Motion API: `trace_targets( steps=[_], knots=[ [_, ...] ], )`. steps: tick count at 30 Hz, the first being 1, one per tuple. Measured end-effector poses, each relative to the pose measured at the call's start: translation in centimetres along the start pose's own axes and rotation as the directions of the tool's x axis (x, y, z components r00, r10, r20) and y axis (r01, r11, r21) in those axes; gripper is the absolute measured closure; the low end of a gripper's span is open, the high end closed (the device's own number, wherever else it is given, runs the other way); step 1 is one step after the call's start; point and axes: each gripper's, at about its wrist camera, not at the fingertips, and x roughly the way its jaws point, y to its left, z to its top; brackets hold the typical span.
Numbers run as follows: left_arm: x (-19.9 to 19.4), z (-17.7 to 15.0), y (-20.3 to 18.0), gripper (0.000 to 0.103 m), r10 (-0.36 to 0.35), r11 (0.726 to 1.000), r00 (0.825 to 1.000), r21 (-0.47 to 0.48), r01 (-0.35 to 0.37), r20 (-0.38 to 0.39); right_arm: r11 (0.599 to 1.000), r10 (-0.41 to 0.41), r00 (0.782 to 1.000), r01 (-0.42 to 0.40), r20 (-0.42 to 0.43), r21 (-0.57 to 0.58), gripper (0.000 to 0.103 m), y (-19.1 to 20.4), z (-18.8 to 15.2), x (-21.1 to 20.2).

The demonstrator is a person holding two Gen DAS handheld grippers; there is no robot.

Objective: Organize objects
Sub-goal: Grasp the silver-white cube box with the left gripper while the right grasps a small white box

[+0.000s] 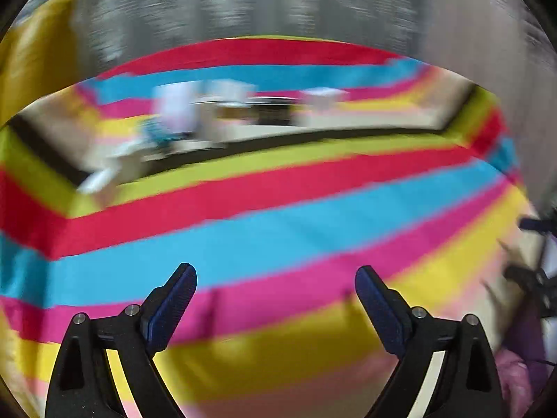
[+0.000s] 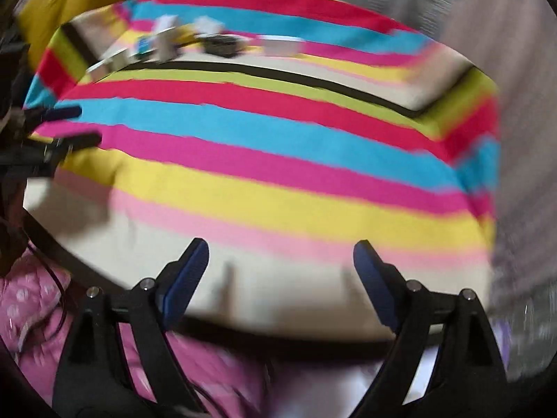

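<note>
Clutter point(image 1: 195, 118) of small blurred boxes sits bunched at the far side of the striped desk point(image 1: 278, 216), unsorted, well apart from left tool point(image 1: 276, 280) and right tool point(image 2: 281, 252), both spread wide and empty.

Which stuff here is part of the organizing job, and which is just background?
Job:
- cluster of small boxes at the far end of the cloth, too blurred to identify
- left tongs, open, empty
- right tongs, open, empty

Background:
- striped cloth covering the surface
- yellow cushion behind it
- grey curtain
- pink patterned fabric at the near edge
</note>
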Motion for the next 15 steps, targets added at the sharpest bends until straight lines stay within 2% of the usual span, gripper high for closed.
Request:
trace_targets(
  steps=[3,5,8,13,15],
  knots=[
    [1.9,1.1,5.9,0.009,0.122,0.990,0.993,-0.066,-0.122,-0.007,0.997,0.073,0.997,-0.073,-0.008,-0.030,0.016,3.5,3.0,3.0],
    [3.7,2.2,10.1,0.009,0.169,0.977,0.985,-0.125,-0.172,-0.033,0.990,0.135,0.991,-0.136,-0.010,-0.041,0.016,5.6,4.8,4.4],
    [6.3,3.9,14.0,0.009,0.209,0.959,0.976,-0.183,-0.215,-0.054,0.979,0.183,0.983,-0.184,-0.016,-0.084,0.016,7.9,6.8,6.2],
    [10.2,6.6,17.6,0.009,0.224,0.958,0.971,-0.165,-0.236,-0.085,0.960,0.234,0.972,-0.236,-0.030,-0.150,0.016,11.1,9.6,8.5],
    [11.9,7.2,18.2,0.010,0.165,0.971,0.979,-0.155,-0.184,-0.123,0.953,0.254,0.967,-0.256,-0.034,-0.160,0.016,11.9,10.4,9.0]
  ],
)
